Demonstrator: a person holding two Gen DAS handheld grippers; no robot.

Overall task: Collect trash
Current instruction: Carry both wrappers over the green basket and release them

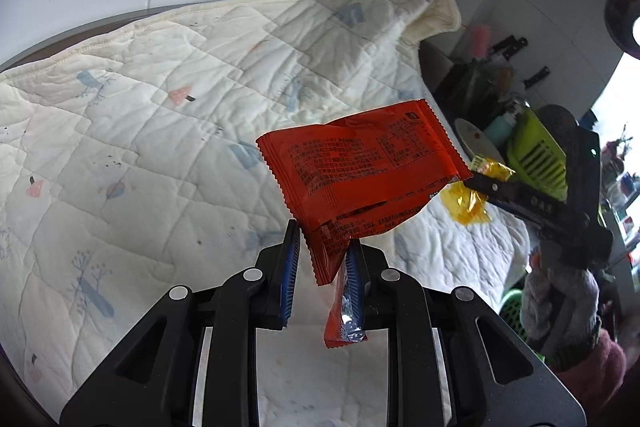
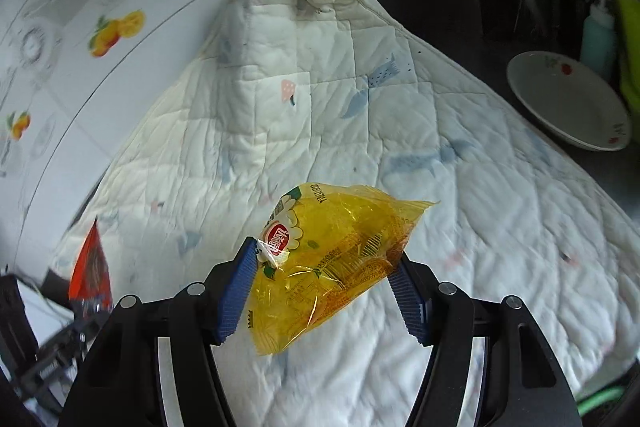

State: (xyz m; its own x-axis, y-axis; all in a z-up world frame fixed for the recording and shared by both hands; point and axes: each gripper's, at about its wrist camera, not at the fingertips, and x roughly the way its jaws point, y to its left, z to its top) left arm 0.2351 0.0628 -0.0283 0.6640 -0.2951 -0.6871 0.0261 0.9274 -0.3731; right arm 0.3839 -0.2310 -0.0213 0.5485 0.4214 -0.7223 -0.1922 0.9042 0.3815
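Left gripper (image 1: 324, 247) pinched nearly closed on red wrapper (image 1: 360, 167), right gripper (image 2: 324, 275) half-closed, pads squeezing yellow wrapper (image 2: 336, 263); both held clear above the quilt (image 2: 360, 107), likely so they carry off without snagging

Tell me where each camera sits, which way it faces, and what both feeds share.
Left wrist: behind the left gripper, looking down over the quilt; its fingers pinch the red wrapper; right gripper and gloved hand at right.
Right wrist: behind the right gripper, facing the quilt and plate; yellow wrapper between its fingers.
Shared: quilt, both wrappers.
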